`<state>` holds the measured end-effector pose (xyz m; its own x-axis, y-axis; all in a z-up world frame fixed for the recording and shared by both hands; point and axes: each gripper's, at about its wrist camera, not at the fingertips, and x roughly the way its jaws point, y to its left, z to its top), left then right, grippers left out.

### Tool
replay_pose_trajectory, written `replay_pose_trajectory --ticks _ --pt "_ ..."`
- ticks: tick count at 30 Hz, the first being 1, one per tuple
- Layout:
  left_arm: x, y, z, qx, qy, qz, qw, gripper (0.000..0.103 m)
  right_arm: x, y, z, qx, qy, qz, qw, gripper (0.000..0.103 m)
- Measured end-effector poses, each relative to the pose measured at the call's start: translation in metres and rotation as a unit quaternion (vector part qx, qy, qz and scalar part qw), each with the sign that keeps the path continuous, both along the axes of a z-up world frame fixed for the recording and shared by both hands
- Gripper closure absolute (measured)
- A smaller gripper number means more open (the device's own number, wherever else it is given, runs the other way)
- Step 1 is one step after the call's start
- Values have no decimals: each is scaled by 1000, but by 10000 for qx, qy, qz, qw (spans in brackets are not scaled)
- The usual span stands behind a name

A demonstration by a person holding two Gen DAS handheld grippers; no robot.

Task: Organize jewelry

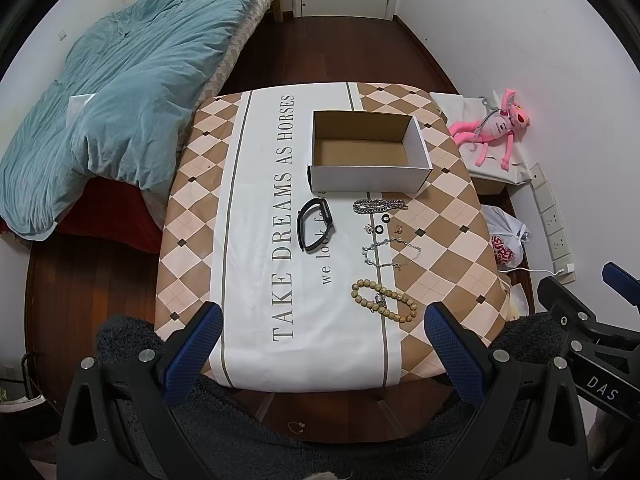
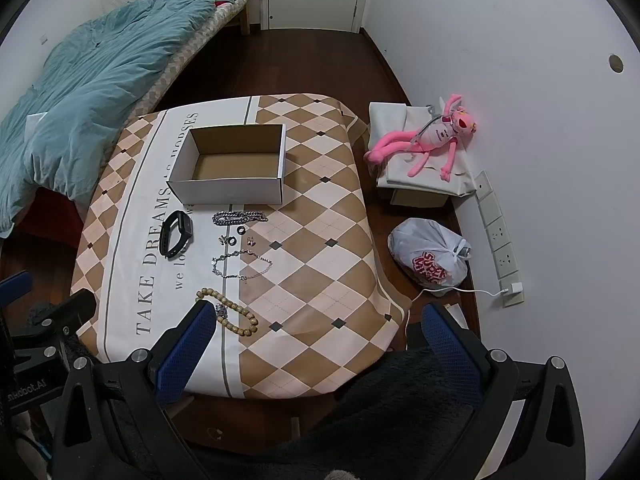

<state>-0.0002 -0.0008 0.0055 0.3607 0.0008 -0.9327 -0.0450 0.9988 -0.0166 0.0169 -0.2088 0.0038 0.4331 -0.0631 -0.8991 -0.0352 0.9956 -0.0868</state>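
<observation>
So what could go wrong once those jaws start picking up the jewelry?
The small rings and earrings lie close together, so wide jaws might nudge one away or grab two. The thin silver bracelet may slip out. The bead bracelet lies nearest the table's front edge and could be knocked off.

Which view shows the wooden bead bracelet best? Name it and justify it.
The left wrist view: the wooden bead bracelet lies whole and unobstructed on the tablecloth. In the right wrist view, the bracelet is partly hidden behind one of the right gripper fingers.
</observation>
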Motion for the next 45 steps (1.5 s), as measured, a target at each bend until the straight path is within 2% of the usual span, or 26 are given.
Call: replay_pose_trajectory --ticks 45 --pt "-2 9 8 43 -126 49 9999 0 -1 4 7 2 -45 61 10000 0"
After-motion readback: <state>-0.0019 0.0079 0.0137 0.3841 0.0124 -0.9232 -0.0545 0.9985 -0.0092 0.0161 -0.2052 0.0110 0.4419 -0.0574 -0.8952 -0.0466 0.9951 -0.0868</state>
